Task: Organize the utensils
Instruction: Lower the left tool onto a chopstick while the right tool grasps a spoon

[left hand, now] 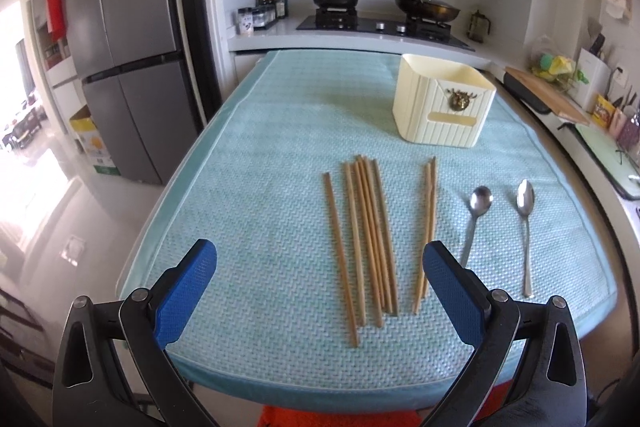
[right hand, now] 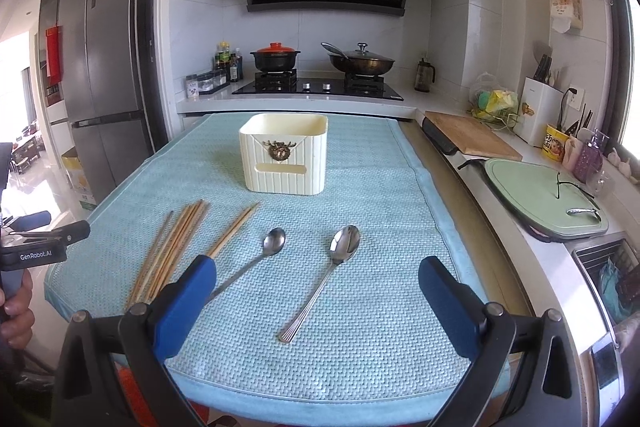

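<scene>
Left tongs (left hand: 320, 267) agape above chopsticks (left hand: 366, 239), apart.

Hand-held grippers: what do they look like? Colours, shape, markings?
Both match: the left hand-held gripper and right hand-held gripper have blue textured pads on black angular fingers with silver pivot bolts and triangular cutouts. In the right wrist view, the left unit's body reads "GenRobot.AI"; a bare hand grips it.

Blue textured fingers (left hand: 188, 291), black linkages, silver screws, "GenRobot.AI" marking.

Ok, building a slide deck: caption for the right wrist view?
Open right gripper hovers over two spoons beside chopsticks, before a cream holder.
</scene>
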{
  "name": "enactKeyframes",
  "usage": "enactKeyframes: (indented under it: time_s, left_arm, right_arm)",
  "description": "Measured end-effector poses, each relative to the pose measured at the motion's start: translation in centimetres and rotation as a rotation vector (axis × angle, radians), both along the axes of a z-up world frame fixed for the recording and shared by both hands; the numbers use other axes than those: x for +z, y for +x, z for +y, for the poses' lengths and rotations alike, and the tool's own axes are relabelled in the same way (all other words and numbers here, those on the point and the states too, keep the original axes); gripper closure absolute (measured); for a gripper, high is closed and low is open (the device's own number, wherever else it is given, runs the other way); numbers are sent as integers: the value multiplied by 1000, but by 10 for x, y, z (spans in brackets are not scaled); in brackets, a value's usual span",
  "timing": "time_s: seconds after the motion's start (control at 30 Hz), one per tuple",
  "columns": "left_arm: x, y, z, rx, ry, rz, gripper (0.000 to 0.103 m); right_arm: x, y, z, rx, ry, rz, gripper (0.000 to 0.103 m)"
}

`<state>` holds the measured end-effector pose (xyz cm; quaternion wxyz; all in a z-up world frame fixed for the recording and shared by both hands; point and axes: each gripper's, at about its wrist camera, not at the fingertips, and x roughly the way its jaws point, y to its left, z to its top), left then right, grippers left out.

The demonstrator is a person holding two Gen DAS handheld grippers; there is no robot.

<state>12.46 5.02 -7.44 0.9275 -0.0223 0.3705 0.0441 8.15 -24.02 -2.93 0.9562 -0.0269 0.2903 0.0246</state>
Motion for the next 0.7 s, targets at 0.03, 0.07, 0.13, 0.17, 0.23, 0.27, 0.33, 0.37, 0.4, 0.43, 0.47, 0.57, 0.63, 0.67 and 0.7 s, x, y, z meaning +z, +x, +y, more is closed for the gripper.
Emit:
enactKeyframes:
  time_s: [0.03, 0.07, 0.13, 0.17, 0.23, 0.27, 0.33, 0.37, 0.4, 0.43, 0.47, 0.57, 0.63, 0.67, 0.7]
  left_arm:
    - [-4, 6, 2, 4, 0, 9, 0]
    - [-8, 10, 3, 8, 3, 17, 0]
    - [-16, 20, 6, 15, 10, 35, 0]
    - [-20, 25, 8, 18, 8, 47, 0]
    - [-30, 37, 13, 19, -13, 81, 0]
    - [-35, 40, 16, 18, -27, 98, 0]
    - [-45, 49, 22, 18, -51, 130, 0]
    - [-50, 53, 24, 17, -61, 143, 0]
    - [-54, 56, 26, 18, -69, 155, 0]
    - [-57, 60, 27, 18, -73, 164, 0]
    - [-61, 64, 28, 21, -72, 173, 0]
    - [-72, 78, 28, 32, -50, 188, 1]
    - [-80, 88, 27, 42, -22, 194, 1]
    - [-84, 94, 27, 48, -10, 203, 1]
    - [-88, 100, 27, 50, -1, 210, 1]
  right_arm:
    - [-2, 5, -3, -10, -6, 0, 0]
    - [-4, 11, -6, -18, -9, 6, 0]
    - [-11, 22, -14, -30, -6, 26, 0]
    - [-15, 28, -18, -37, -4, 39, 0]
    - [-25, 39, -24, -46, -10, 69, 0]
    - [-29, 44, -27, -53, -14, 83, 0]
    - [-36, 52, -35, -68, -16, 105, 0]
    - [-38, 55, -38, -74, -12, 112, 0]
    - [-41, 58, -41, -80, -8, 121, 0]
    - [-43, 59, -44, -84, -3, 127, 0]
    - [-45, 61, -46, -86, 1, 133, 0]
    - [-50, 64, -46, -81, 7, 150, 0]
    - [-53, 65, -42, -73, 6, 156, 0]
    - [-55, 66, -41, -69, 6, 157, 0]
    - [-56, 66, -39, -66, 8, 157, 0]
